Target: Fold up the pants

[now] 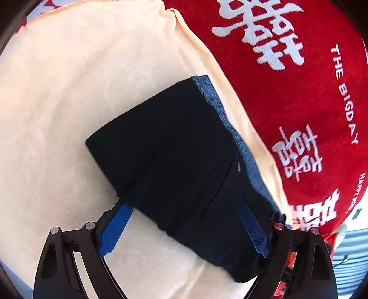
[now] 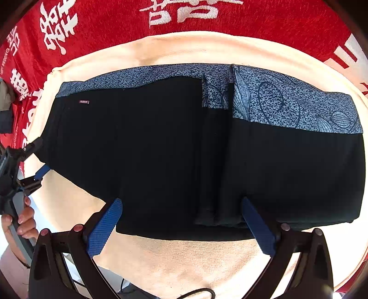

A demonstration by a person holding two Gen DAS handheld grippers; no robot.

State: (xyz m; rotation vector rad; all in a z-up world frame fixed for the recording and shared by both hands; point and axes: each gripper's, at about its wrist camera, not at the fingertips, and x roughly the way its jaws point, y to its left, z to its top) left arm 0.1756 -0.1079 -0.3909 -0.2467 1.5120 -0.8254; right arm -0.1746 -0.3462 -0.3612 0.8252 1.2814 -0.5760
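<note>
The black pants (image 2: 161,149) lie folded into a flat rectangle on a cream cloth (image 2: 174,260), with a blue patterned band (image 2: 287,103) along the far edge. My right gripper (image 2: 181,207) is open, its blue pads (image 2: 104,227) astride the near edge of the fold. In the left wrist view the same pants (image 1: 174,161) lie ahead, and my left gripper (image 1: 184,214) is open at their short end. The left gripper (image 2: 34,158) also shows at the pants' left end in the right wrist view.
A red blanket with white characters (image 1: 299,92) lies under the cream cloth (image 1: 69,92) and shows again beyond it (image 2: 276,20). A hand (image 2: 20,220) holds the left gripper's handle at the left edge. A cable (image 2: 197,293) runs along the near bottom.
</note>
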